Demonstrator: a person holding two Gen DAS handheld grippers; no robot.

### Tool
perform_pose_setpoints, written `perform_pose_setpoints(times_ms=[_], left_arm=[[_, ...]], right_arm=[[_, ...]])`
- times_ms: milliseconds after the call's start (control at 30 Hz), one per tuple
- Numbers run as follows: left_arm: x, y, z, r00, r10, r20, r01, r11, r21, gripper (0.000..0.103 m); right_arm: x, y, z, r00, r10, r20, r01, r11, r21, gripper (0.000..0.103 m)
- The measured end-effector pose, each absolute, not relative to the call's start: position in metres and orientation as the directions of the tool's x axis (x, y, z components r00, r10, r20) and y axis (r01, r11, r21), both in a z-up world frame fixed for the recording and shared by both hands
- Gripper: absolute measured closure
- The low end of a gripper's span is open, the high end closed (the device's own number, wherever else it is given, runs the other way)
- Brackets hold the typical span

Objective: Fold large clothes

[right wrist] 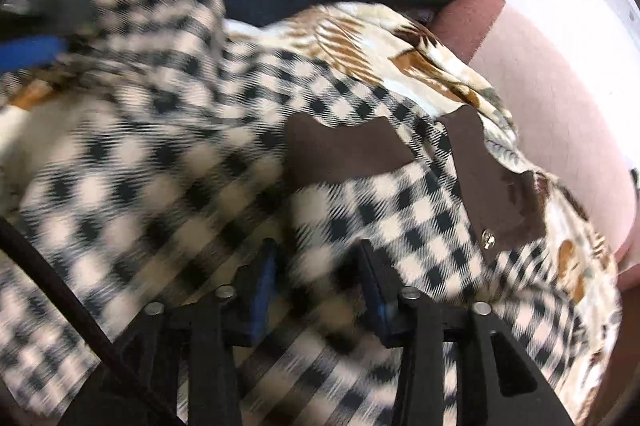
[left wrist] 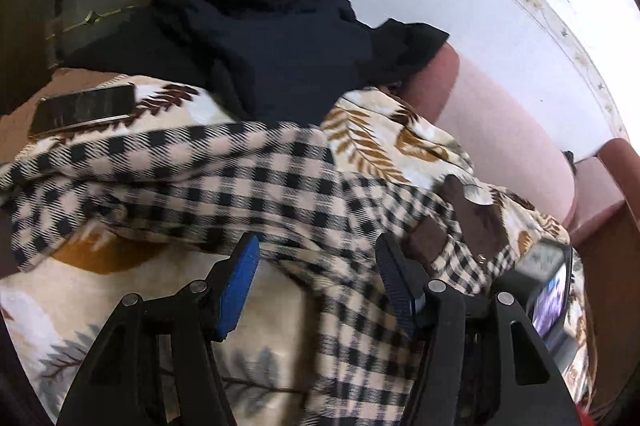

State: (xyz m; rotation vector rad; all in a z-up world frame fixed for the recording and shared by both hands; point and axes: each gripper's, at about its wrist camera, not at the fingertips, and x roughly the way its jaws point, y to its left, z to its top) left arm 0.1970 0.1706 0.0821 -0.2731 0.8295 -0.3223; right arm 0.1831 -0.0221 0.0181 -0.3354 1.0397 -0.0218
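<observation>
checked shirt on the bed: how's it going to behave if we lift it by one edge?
Probably floppy: the checked shirt already lies in soft rumpled folds over the leaf-print blanket, so a one-edge lift should drape and trail. Likely light for its size. The snap button and brown patches add little stiffness. It may drag the loose blanket.

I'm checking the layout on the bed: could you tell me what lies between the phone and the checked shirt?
In the left wrist view, only a strip of the leaf-print blanket separates the phone from the checked shirt.
</observation>
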Motion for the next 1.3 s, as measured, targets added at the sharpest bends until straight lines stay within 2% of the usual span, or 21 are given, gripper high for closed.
perform_pose_setpoints(times_ms=[33, 133, 233, 300, 367, 433, 467, 567, 700, 867, 1000, 1067, 1133, 1300], left_arm=[[0.196, 0.174, 0.084, 0.637, -0.381, -0.670, 0.174, 0.918, -0.357, 0.044], [0.194, 0.186, 0.089, 0.652, -0.388, -0.651, 0.177, 0.913, -0.367, 0.044], [0.195, 0.196, 0.090, 0.650, -0.404, -0.644, 0.163, 0.901, -0.401, 0.043], [0.196, 0.203, 0.089, 0.641, -0.423, -0.641, 0.157, 0.889, -0.429, 0.043], [0.196, 0.207, 0.088, 0.638, -0.427, -0.640, 0.151, 0.885, -0.440, 0.043], [0.195, 0.211, 0.089, 0.642, -0.423, -0.640, 0.145, 0.886, -0.441, 0.043], [0.195, 0.211, 0.089, 0.642, -0.424, -0.639, 0.143, 0.885, -0.444, 0.043], [0.196, 0.214, 0.088, 0.639, -0.431, -0.638, 0.140, 0.880, -0.454, 0.042], [0.196, 0.216, 0.089, 0.636, -0.437, -0.636, 0.130, 0.873, -0.469, 0.041], [0.193, 0.227, 0.091, 0.647, -0.423, -0.634, 0.111, 0.875, -0.471, 0.041], [0.192, 0.242, 0.091, 0.660, -0.387, -0.644, 0.066, 0.884, -0.463, 0.041], [0.192, 0.253, 0.090, 0.666, -0.373, -0.646, 0.038, 0.882, -0.470, 0.041], [0.192, 0.266, 0.091, 0.673, -0.355, -0.648, 0.008, 0.880, -0.475, 0.041], [0.186, 0.315, 0.097, 0.723, -0.222, -0.654, -0.116, 0.894, -0.432, 0.041]], right_arm=[[0.187, -0.027, 0.021, 0.505, -0.169, -0.847, -0.128, 0.955, -0.267, 0.098], [0.187, -0.052, 0.056, 0.540, -0.034, -0.841, -0.064, 0.995, -0.081, 0.098], [0.182, -0.081, 0.088, 0.562, 0.271, -0.781, -0.056, 0.955, 0.291, 0.098], [0.183, -0.087, 0.093, 0.550, 0.403, -0.731, -0.076, 0.896, 0.437, 0.098], [0.189, -0.081, 0.083, 0.497, 0.483, -0.721, -0.092, 0.855, 0.510, 0.093], [0.195, -0.072, 0.069, 0.450, 0.433, -0.781, -0.062, 0.888, 0.456, 0.080], [0.193, -0.070, 0.067, 0.457, 0.412, -0.788, -0.052, 0.897, 0.439, 0.079], [0.184, -0.071, 0.073, 0.493, 0.409, -0.768, -0.046, 0.894, 0.447, 0.078], [0.171, -0.072, 0.081, 0.512, 0.324, -0.796, -0.047, 0.935, 0.351, 0.078], [0.175, -0.066, 0.062, 0.475, 0.349, -0.808, -0.034, 0.925, 0.380, 0.078], [0.178, -0.022, 0.041, 0.395, 0.382, -0.835, -0.118, 0.923, 0.366, 0.075], [0.176, 0.003, 0.028, 0.355, 0.354, -0.865, -0.169, 0.935, 0.313, 0.061], [0.167, 0.020, 0.028, 0.384, 0.294, -0.875, -0.213, 0.951, 0.226, 0.048], [0.146, 0.027, 0.048, 0.427, 0.292, -0.856, -0.239, 0.949, 0.204, 0.047]])
